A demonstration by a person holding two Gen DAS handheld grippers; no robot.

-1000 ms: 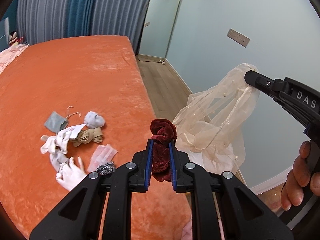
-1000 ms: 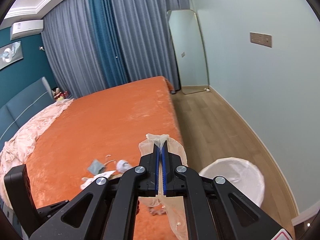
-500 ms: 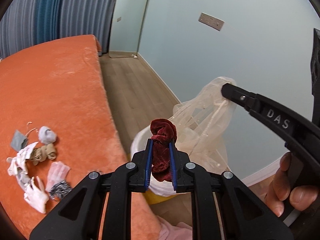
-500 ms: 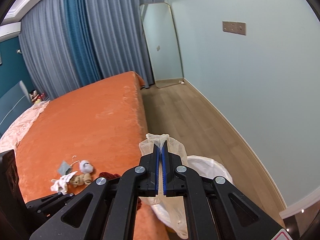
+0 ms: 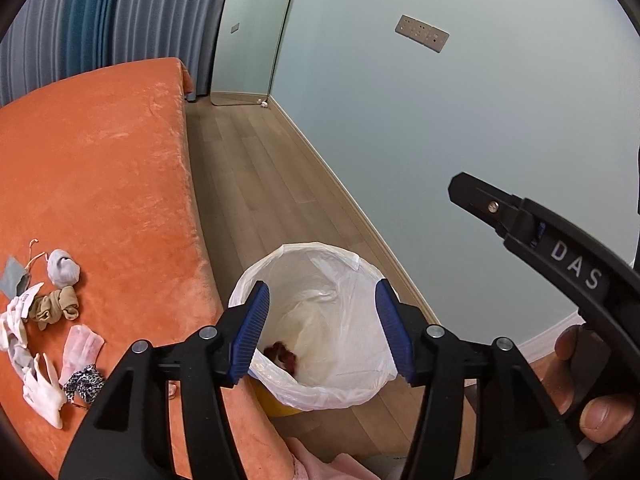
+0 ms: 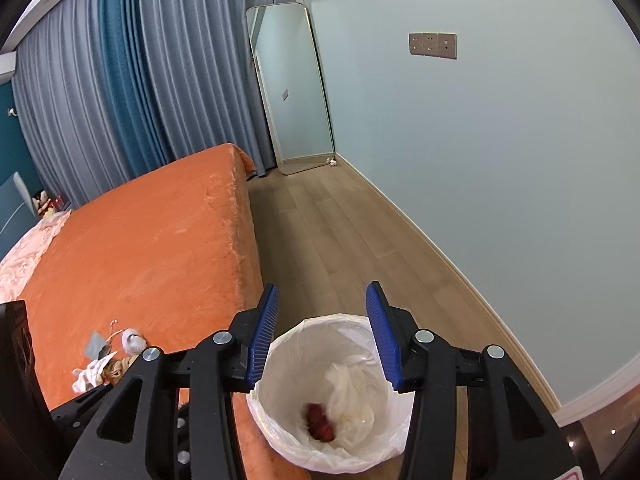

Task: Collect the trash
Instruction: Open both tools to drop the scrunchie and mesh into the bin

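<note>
A bin with a white liner (image 5: 352,364) (image 6: 360,436) stands on the floor beside the orange bed. Inside lie the dark red cloth (image 5: 283,355) (image 6: 320,424) and the sheer cream fabric (image 6: 352,396). My left gripper (image 5: 322,330) hangs above the bin, its jaws opening with nothing between them. My right gripper (image 6: 322,330) is also over the bin, jaws opening and empty; its black finger (image 5: 520,220) shows at the right of the left wrist view. More scraps lie on the bed: a grey bundle (image 5: 62,267), a tan sock (image 5: 54,307), white gloves (image 5: 42,392).
The orange bed (image 5: 100,168) fills the left, its edge next to the bin. Wooden floor (image 6: 340,240) runs to a leaning mirror (image 6: 292,88) and curtains. A pale wall (image 6: 500,160) stands on the right. A hand (image 5: 596,408) grips the right tool.
Both grippers swung from the bed to above the bin and opened. The red cloth and the sheer fabric dropped out of the jaws into the liner.
</note>
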